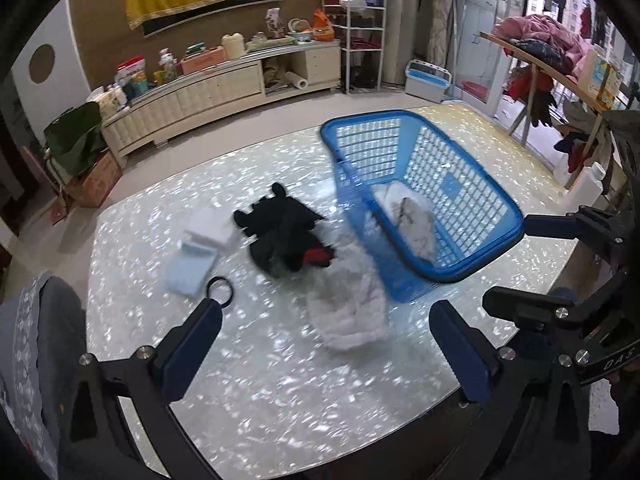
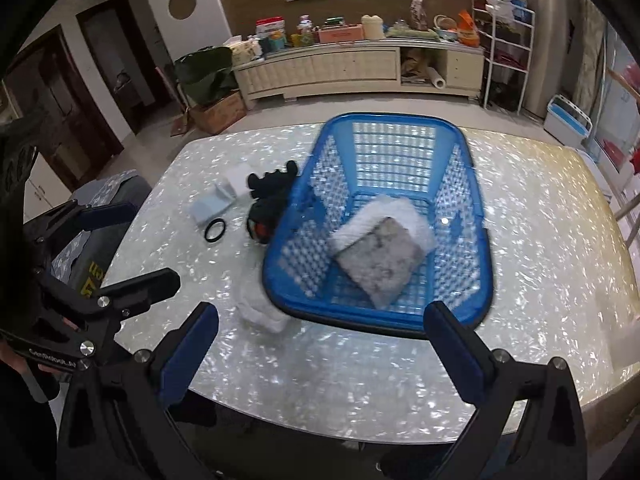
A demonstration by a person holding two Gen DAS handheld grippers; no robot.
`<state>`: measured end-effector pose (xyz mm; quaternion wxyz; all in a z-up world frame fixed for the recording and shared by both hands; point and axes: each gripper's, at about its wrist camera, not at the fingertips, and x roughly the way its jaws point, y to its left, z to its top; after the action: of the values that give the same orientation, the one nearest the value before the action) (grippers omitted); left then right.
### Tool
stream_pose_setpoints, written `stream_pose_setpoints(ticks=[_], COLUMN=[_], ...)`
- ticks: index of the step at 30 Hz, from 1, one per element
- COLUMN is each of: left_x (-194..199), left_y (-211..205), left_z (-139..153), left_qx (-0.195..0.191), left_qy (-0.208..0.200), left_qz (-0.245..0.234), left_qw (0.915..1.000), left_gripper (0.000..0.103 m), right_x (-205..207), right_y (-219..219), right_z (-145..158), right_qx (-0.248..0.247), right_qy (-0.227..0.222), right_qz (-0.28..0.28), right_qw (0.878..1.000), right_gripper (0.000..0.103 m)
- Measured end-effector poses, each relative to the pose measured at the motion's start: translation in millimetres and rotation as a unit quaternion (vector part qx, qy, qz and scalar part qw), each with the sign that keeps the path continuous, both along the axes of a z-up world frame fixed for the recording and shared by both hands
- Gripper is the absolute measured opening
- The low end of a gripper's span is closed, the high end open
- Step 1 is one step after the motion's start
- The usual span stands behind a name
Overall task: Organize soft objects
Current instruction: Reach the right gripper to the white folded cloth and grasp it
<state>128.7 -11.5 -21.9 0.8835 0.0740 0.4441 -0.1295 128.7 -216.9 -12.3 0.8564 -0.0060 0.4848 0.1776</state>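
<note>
A blue slatted basket stands on the pearly table, with a folded white and grey cloth inside. Against its near left corner lies a white towel. Left of the basket sit a black plush toy, white and pale blue foam blocks and a black ring. My left gripper hangs open over the table just short of the towel. My right gripper is open before the basket's near rim, holding nothing.
A chair with a grey patterned cover stands at the table's left side. A low cream cabinet with clutter lines the back wall. A wooden rack with clothes is at the right.
</note>
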Motion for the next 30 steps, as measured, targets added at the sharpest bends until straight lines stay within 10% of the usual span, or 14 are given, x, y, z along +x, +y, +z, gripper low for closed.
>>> stream_pose_setpoints(ticks=[30], left_x=[-16.8], left_y=[153.2], left_z=[-71.0], left_qx=[-0.036], left_qy=[0.057], left_qz=[0.116], left_qw=[0.9909], left_gripper=[0.103], right_x=[21.8], right_y=[155.9], right_z=[-70.8], right_qx=[-0.032], right_qy=[0.050], right_qz=[0.106], right_qw=[0.993], right_gripper=[0.102])
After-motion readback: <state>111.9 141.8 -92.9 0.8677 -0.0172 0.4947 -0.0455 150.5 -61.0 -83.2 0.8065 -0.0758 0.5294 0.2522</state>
